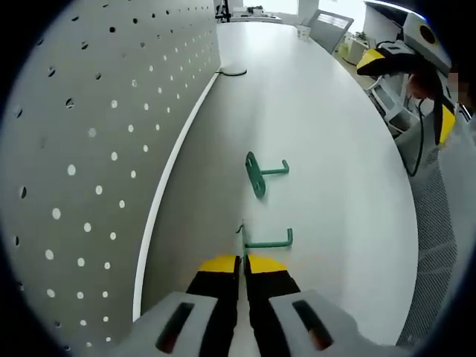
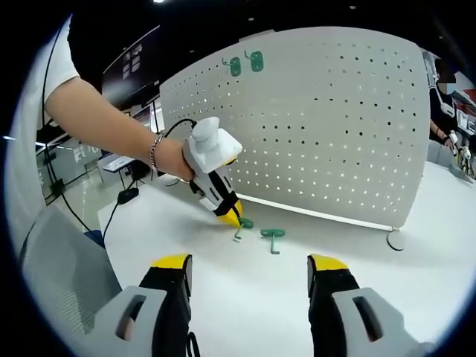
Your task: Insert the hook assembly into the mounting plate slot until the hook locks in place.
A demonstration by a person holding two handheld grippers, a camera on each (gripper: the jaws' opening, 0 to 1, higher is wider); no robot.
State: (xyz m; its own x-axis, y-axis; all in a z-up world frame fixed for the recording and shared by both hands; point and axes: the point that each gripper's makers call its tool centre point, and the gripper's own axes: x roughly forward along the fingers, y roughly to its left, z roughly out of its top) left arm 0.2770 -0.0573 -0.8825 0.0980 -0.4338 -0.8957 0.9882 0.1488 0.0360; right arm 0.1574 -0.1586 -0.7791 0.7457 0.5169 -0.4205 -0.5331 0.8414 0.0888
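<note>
Left gripper (image 1: 242, 262) jaws pressed nearly together, yellow tips pinching the round base of a green hook (image 1: 266, 242) on the white table (image 1: 335, 149); hook's thin arm pointing right from the tips, ending in a short upturned end. In the right gripper view, same left gripper (image 2: 232, 217) seen reaching down from the left, held in a person's hand (image 2: 172, 158) with a bracelet at the wrist, yellow tips touching the table at the hook (image 2: 242, 226).

Right gripper (image 2: 249, 271) jaws spread wide, nothing between them, hovering above the near part of the table (image 2: 245, 305).

Second green hook (image 1: 262, 172) lying on the table just beyond the pinched one, disc base to the left, arm to the right; in the right gripper view, this second hook (image 2: 272, 236) just right of the first, apart from it.

White pegboard panel (image 1: 89, 149) standing upright along the left of the table in the left gripper view; in the right gripper view, the panel (image 2: 327, 126) behind both hooks, curving across the far side. Two more green hooks (image 2: 245, 64) mounted high near the panel's top left edge. Dark cable loop (image 1: 233, 71) on the table at the panel's far end. Whether any slot on the panel is a separate mounting plate, cannot tell.
</note>
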